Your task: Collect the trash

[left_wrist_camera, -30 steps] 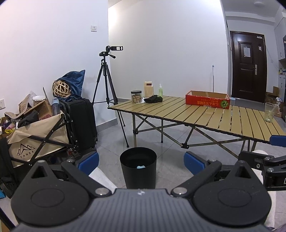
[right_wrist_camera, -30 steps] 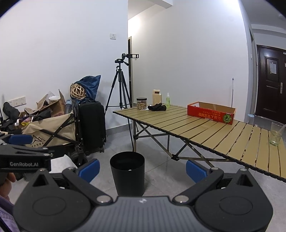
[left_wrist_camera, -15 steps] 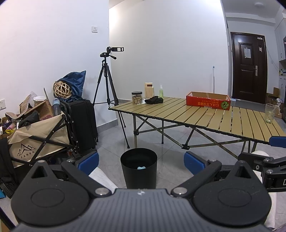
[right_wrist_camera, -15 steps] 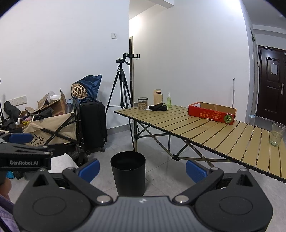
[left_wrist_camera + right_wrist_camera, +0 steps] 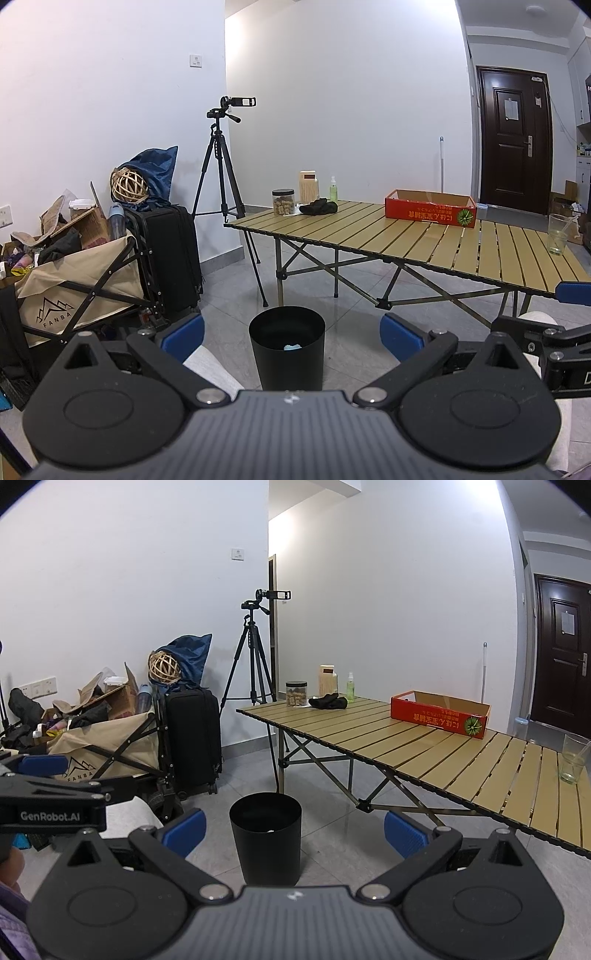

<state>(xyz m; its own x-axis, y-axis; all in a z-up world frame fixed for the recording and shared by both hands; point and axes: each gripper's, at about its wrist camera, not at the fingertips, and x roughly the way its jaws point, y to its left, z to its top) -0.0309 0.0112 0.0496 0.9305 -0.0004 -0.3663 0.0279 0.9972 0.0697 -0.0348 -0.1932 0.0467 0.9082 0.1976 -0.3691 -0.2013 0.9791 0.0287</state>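
While both grippers, left (image 5: pixel 291 334) and right (image 5: pixel 293 827), gape wide, empty: black round bin (image 5: pixel 287 352) upright, pale-blue scrap (image 5: pixel 293 347) inside.

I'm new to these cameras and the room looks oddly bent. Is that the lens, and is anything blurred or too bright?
Lens, yes: in the left wrist view the door bows near the edge and the corners go dark. In the right wrist view the table edge curves too. Both are sharp, with bright glare on the far wall and soft shadows under the black bin.
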